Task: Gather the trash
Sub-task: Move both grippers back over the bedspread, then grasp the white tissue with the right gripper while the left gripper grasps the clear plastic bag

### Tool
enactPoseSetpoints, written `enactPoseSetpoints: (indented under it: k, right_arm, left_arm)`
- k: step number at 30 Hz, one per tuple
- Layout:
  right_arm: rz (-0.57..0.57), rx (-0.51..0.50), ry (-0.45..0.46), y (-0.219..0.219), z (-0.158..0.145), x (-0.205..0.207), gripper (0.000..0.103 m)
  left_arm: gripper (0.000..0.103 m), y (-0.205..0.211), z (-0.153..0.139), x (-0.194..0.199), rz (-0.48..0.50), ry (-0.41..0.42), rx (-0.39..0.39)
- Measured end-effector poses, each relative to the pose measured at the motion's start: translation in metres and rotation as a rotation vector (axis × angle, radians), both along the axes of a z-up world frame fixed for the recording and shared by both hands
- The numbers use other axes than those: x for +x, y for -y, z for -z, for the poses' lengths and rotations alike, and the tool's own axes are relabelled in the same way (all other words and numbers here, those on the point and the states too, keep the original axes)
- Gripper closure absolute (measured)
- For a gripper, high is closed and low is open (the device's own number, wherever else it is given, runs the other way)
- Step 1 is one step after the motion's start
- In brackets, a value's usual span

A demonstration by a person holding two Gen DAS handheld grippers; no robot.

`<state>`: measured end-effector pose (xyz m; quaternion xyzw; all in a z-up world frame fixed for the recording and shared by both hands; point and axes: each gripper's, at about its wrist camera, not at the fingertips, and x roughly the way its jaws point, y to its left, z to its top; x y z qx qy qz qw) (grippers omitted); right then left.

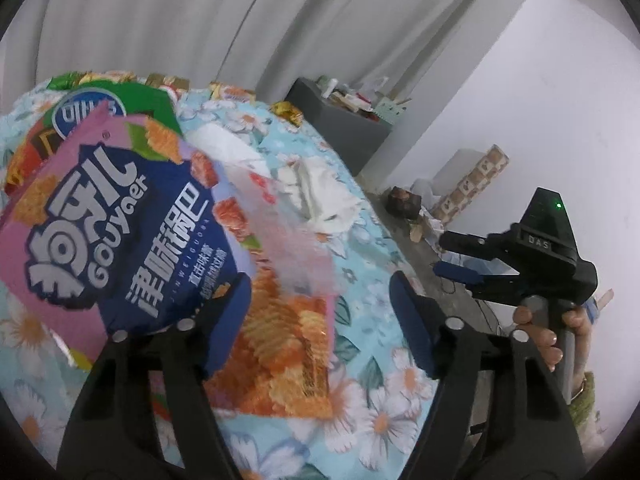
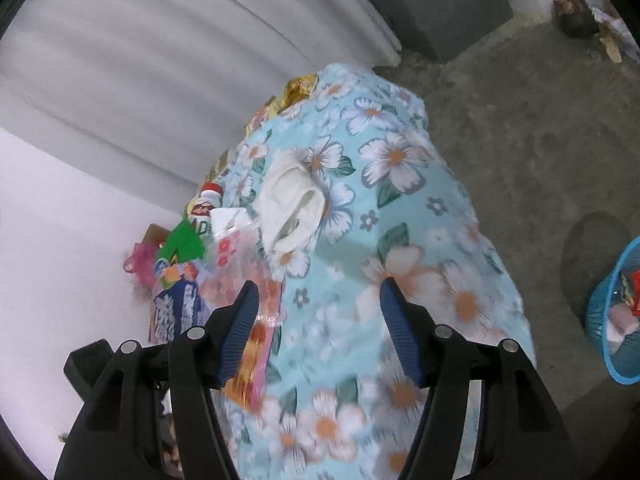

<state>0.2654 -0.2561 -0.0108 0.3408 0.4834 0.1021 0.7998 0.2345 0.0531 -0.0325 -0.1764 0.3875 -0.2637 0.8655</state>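
Both claws stand apart and empty: the left claw [image 1: 320, 316] may slide off the flat snack bag [image 1: 160, 248]; the right claw [image 2: 318, 328] hovers over the counter [image 2: 440, 208].

We counted one pink-and-blue foil snack bag [image 1: 132, 240], two crumpled white tissues [image 1: 320, 188], one blue plastic mesh basket [image 2: 618, 320] and one red-capped white bottle [image 2: 208, 200].

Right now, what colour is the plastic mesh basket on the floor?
Blue; the plastic mesh basket shows best in the right wrist view.
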Motion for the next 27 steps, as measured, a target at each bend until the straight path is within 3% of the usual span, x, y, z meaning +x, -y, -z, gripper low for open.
enactPoseSetpoints:
  k: [5,13,23,27]
  right_arm:
    - [0.0,0.003,-0.024,-0.01,0.018,0.034,0.042]
    - [-0.008,-0.026,-0.006,-0.028,0.026,0.082,0.042]
    - [-0.008,0.013,-0.001,-0.036,0.033,0.104,0.042]
    - [-0.012,0.009,-0.012,-0.039,0.037,0.108,0.042]
  left_arm:
    - [0.055,0.001,0.013,0.015,-0.028,-0.035,0.003]
    - [0.059,0.008,0.018,0.02,-0.007,-0.045,-0.009]
    - [0.081,0.019,0.027,0.025,-0.013,-0.081,0.033]
    - [0.083,0.021,0.028,0.024,-0.013,-0.076,0.045]
